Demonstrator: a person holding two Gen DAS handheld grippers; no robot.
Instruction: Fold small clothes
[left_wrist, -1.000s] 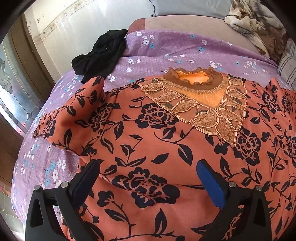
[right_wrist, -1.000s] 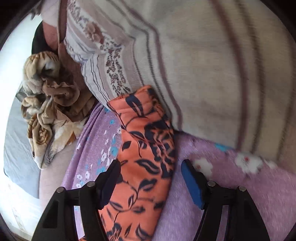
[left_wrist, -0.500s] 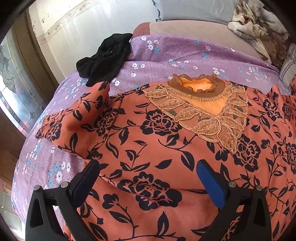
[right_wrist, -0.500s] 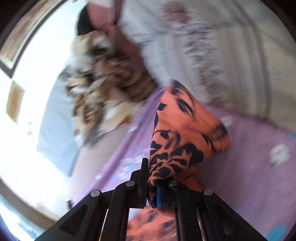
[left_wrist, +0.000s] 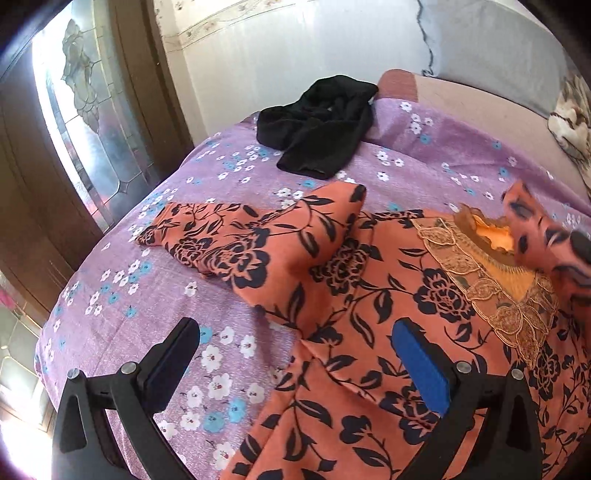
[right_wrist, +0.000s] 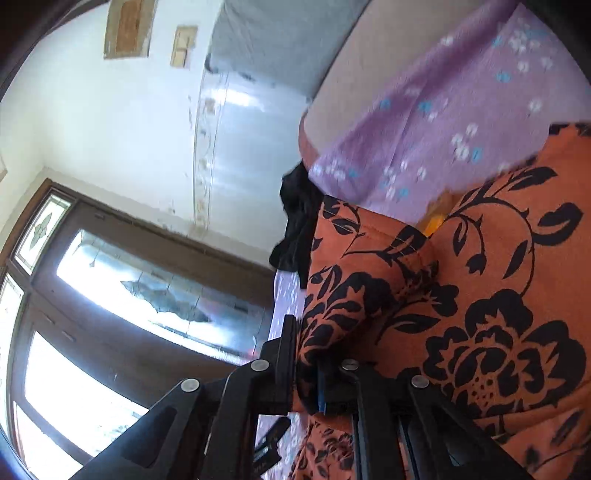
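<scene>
An orange top with black flowers lies spread on the purple floral bedsheet, its gold lace neckline at the right. Its left sleeve lies out flat to the left. My left gripper is open and empty, hovering over the top's left edge below that sleeve. My right gripper is shut on the right sleeve and holds it up over the top's body. That raised sleeve shows blurred in the left wrist view.
A black garment lies bunched at the bed's far edge, also in the right wrist view. A brown patterned blanket sits far right. A wall and a glass door stand left of the bed.
My right gripper shut on the right sleeve, lifted it and swung it over the top. My left gripper moved left, from over the top's body to its left edge.
</scene>
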